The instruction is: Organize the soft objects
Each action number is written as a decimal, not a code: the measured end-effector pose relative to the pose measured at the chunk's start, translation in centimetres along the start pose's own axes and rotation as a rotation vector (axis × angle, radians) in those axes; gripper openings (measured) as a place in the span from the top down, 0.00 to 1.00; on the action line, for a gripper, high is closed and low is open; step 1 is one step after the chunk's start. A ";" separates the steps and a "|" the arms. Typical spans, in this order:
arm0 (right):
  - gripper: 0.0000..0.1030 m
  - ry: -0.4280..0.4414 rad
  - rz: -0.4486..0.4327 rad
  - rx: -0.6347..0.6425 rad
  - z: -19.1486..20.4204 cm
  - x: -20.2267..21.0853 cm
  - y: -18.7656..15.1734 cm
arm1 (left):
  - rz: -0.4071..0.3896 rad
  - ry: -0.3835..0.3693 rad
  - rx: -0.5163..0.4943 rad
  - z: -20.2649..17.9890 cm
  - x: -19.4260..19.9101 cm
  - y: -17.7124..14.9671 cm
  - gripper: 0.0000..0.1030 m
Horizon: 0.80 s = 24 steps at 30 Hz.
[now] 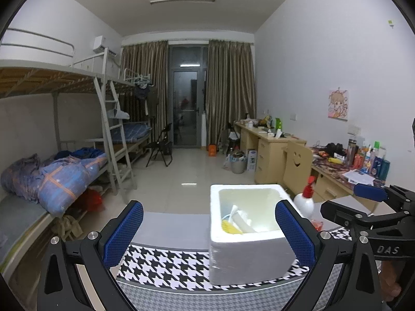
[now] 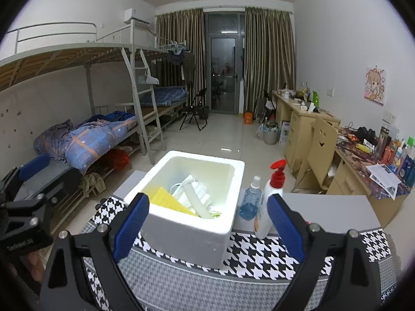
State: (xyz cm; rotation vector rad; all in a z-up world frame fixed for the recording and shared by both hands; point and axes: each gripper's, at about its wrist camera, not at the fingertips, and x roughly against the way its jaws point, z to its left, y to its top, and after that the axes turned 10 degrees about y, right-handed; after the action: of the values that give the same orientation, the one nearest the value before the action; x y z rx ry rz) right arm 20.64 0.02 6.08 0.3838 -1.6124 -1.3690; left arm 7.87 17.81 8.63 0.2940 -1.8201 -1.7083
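Note:
A white foam box (image 1: 249,256) (image 2: 192,235) stands on a houndstooth cloth (image 1: 166,267) (image 2: 262,251). Inside lie a yellow mesh piece (image 2: 170,202) (image 1: 229,226) and pale soft pieces, one a tube (image 2: 194,202) (image 1: 242,223). My left gripper (image 1: 208,230) is open and empty, held in front of the box. My right gripper (image 2: 208,220) is open and empty, held above the box's near rim. The right gripper also shows at the right of the left wrist view (image 1: 371,202), and the left gripper at the left of the right wrist view (image 2: 31,178).
A white bottle with a red pump (image 2: 269,204) (image 1: 304,202) and a blue spray bottle (image 2: 250,202) stand right of the box on a grey table (image 2: 329,210). Bunk beds (image 1: 52,129) line the left wall, desks (image 1: 272,150) the right.

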 end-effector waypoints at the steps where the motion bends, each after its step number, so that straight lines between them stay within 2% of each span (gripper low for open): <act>1: 0.08 0.007 -0.006 0.000 0.1 0.7 0.0 | -0.004 -0.002 0.001 -0.1 0.3 0.0 0.01; 11: 0.04 -0.035 -0.081 0.032 0.8 4.7 -1.3 | -0.060 -0.023 -0.009 -0.6 3.9 -0.1 0.01; 17: 0.03 -0.018 -0.106 0.044 1.6 6.8 -3.0 | -0.084 -0.033 -0.014 -0.8 6.0 -0.4 0.01; 24: 0.02 -0.090 -0.134 0.066 2.2 8.5 -4.4 | -0.091 -0.058 -0.030 -1.2 7.8 -1.0 0.01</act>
State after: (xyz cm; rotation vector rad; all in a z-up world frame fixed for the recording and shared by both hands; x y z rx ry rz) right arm 13.20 -6.38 6.15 0.4835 -1.7355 -1.4534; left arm 2.20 12.43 9.82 0.3222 -1.8462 -1.8217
